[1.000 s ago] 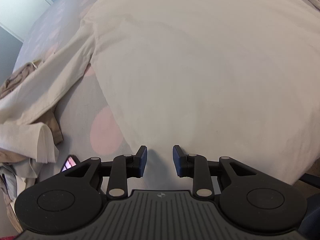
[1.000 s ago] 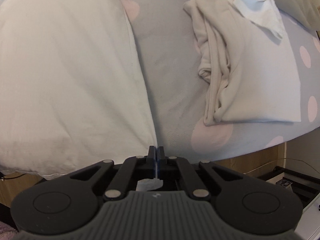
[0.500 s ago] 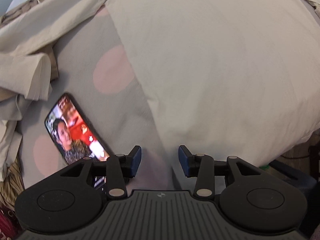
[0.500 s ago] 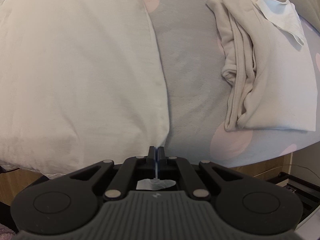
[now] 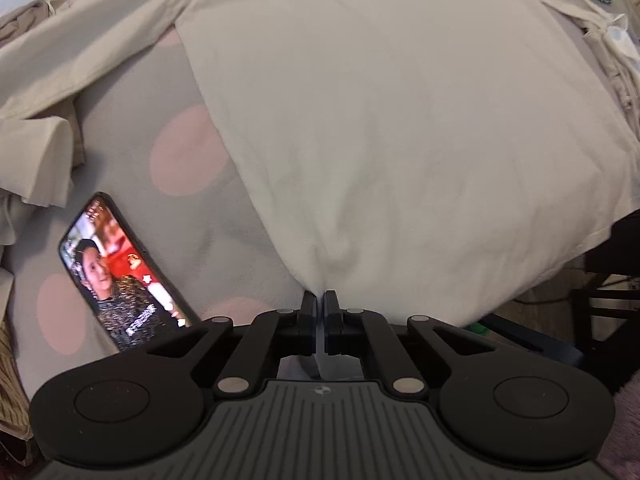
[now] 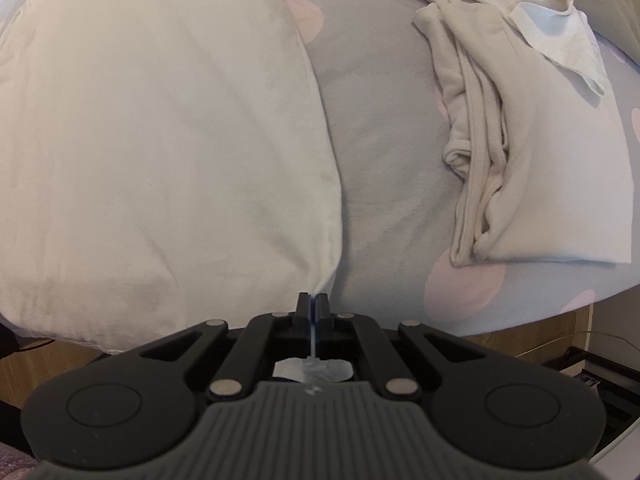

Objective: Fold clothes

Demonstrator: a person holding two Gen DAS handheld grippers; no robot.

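Now your left hand-held gripper point(image 5: 319, 299) pinches the cream shirt point(image 5: 400, 120) at its near left corner; your right hand-held gripper point(image 6: 310, 300) clamps the near right corner. Shirt lies flat on the dotted bed point(image 6: 380, 140), phone point(image 5: 120, 276) beside it.

A bed point(image 6: 384, 168) fills both views, covered in a grey sheet with large pale pink dots point(image 5: 188, 148); a wooden bed frame point(image 6: 532, 324) shows beneath its near edge; dark furniture legs point(image 5: 592, 300) stand on the floor past the near right corner; soft, even light falls throughout.
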